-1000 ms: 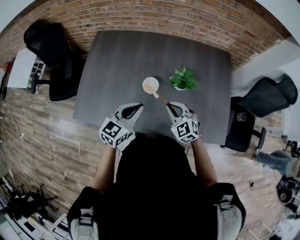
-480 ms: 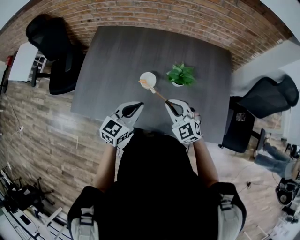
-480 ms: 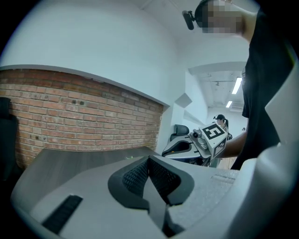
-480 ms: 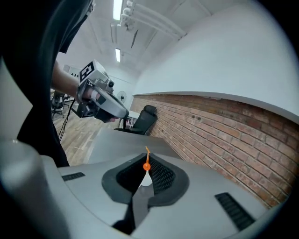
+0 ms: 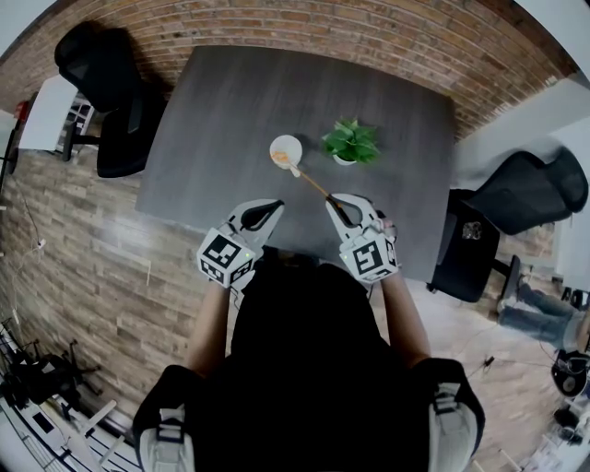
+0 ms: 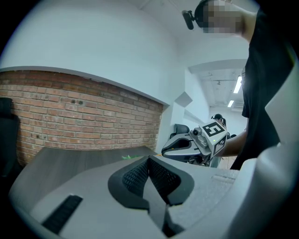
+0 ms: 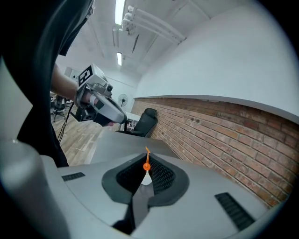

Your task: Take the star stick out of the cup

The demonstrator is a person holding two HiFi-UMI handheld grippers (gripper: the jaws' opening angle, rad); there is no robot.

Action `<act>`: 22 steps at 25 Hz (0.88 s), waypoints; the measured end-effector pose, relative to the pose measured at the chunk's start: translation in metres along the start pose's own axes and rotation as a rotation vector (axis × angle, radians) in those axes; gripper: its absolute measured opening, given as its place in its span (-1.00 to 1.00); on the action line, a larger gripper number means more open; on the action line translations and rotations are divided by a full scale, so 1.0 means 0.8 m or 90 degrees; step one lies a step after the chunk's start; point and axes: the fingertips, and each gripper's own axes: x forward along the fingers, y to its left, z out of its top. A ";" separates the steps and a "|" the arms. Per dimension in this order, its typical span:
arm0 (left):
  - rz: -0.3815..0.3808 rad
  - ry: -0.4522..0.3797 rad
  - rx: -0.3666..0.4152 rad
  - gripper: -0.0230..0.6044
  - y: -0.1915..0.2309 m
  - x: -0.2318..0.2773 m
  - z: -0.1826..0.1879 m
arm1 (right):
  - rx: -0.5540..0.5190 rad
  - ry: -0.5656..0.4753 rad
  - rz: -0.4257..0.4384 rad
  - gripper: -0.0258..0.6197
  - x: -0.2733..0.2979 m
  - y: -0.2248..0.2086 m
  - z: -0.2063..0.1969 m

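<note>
Star stick [image 5: 312, 182] lies slantwise over the grey worktop [image 5: 221, 111]. Its orange star end rests in the white cup [image 5: 286, 147] and its thin shaft runs near and right to the right hand-held gripper [image 5: 337, 208]. That hand-held gripper is clenched on the shaft's near end. In the right gripper view the two dark ribbed pads meet, and the orange tip [image 7: 146, 165] stands up at their far end with the pale cup [image 7: 146, 178] just below it. The stick is thus in the cup and in the jaws at once.

The left hand-held gripper [image 5: 270, 210] hovers over the near edge of the worktop, left of the right one and apart from the cup and stick. In the left gripper view its jaws are pressed together with nothing between them.

The cup stands about mid-worktop. A small green potted plant [image 5: 348, 142] stands just to its right, not touching it.

A black office chair [image 5: 106, 88] stands at the far left corner of the worktop, and another [image 5: 521, 189] stands well off to the right. A brick wall [image 5: 304, 28] runs behind the far edge. The person's dark-clad body fills the near part of the head view.
</note>
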 end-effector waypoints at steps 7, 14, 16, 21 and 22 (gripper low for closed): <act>0.006 0.003 0.004 -0.92 -0.019 0.004 -0.004 | 0.000 -0.010 0.000 -0.88 -0.013 0.001 -0.006; 0.015 0.011 0.009 -0.92 -0.030 0.000 -0.010 | -0.005 -0.021 0.005 -0.88 -0.016 0.006 -0.008; 0.019 0.013 0.012 -0.92 -0.031 -0.001 -0.012 | -0.007 -0.024 0.005 -0.88 -0.016 0.006 -0.009; 0.025 0.013 0.016 -0.92 -0.035 -0.002 -0.011 | -0.007 -0.020 0.003 -0.88 -0.019 0.006 -0.015; 0.026 0.014 0.017 -0.92 -0.035 -0.003 -0.012 | -0.006 -0.020 0.003 -0.88 -0.019 0.006 -0.015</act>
